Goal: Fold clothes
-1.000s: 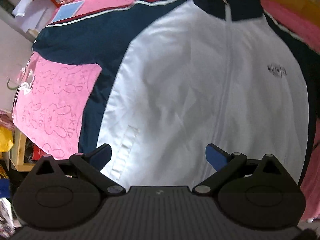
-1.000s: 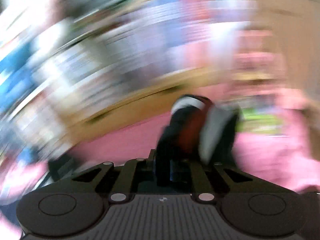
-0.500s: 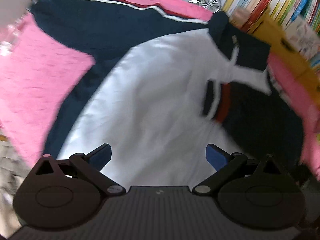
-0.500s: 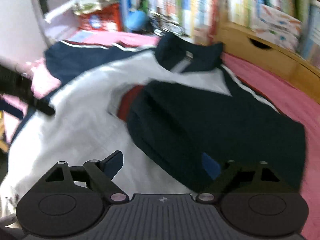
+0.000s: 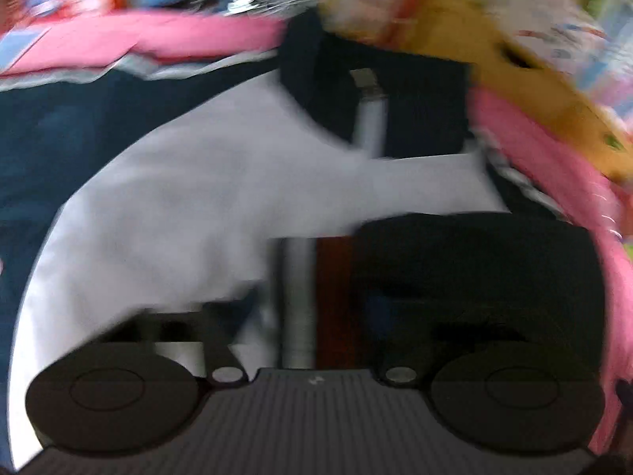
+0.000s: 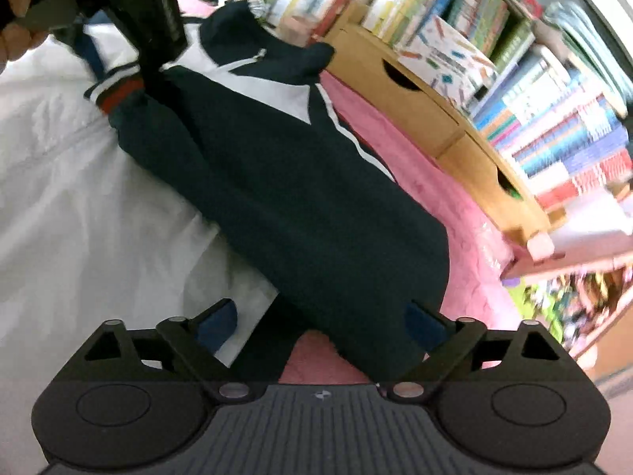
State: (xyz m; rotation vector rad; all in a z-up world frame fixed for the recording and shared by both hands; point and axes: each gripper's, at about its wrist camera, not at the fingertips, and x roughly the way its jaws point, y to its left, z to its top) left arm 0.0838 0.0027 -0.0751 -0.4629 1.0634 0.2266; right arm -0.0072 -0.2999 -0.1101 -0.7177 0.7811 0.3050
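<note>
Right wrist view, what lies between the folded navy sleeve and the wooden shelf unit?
Only pink bedding fills the stretch between the navy sleeve and the wooden shelf unit; the right wrist view shows it.

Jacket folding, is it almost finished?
Not yet. Done: one dark sleeve lies folded across the white front of the jacket. In hand: nothing; the right gripper is open above it, and the left gripper looks open too. Left: the other sleeve, spread on the pink blanket.
</note>
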